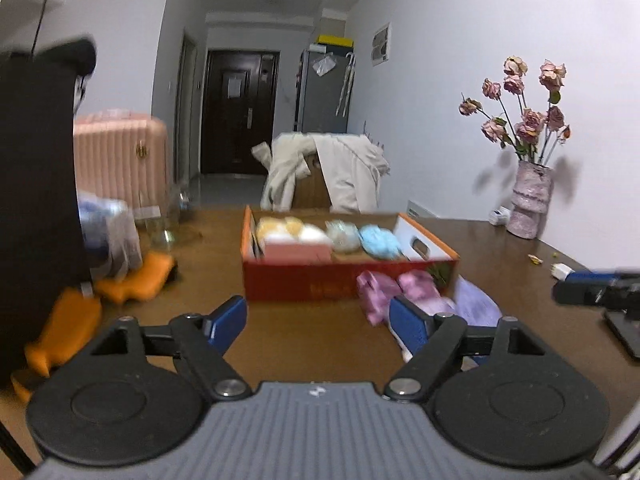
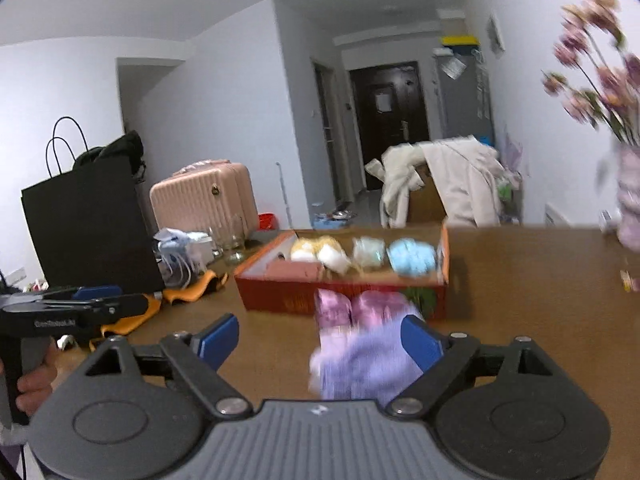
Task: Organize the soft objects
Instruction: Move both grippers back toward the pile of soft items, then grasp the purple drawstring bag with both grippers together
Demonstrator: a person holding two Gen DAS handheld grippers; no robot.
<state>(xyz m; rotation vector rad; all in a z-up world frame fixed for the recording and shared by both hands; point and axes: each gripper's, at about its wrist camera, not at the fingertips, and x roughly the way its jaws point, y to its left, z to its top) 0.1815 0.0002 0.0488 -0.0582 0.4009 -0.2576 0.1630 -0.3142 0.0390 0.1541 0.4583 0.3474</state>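
A red cardboard box (image 1: pixel 304 284) stands on the brown table. It holds yellow-white (image 1: pixel 280 232), pale green (image 1: pixel 342 234) and blue (image 1: pixel 380 240) soft bundles and a pink block (image 1: pixel 298 252). In front of it lie pink socks (image 1: pixel 376 292) and a lavender cloth (image 1: pixel 476 304). My left gripper (image 1: pixel 318 324) is open over bare table, short of the box. My right gripper (image 2: pixel 320 340) is open too. The lavender cloth (image 2: pixel 360 364) lies loose under it by the right finger, with the pink socks (image 2: pixel 352 308) just beyond. The box (image 2: pixel 280 300) is further ahead.
A black paper bag (image 2: pixel 88 232) and orange cloths (image 1: pixel 136 280) sit at the table's left, with glass jars (image 2: pixel 234 240) behind. A vase of dried roses (image 1: pixel 530 204) stands at the far right. Beyond the table are a coat-draped chair (image 1: pixel 340 176) and a pink suitcase (image 2: pixel 204 196).
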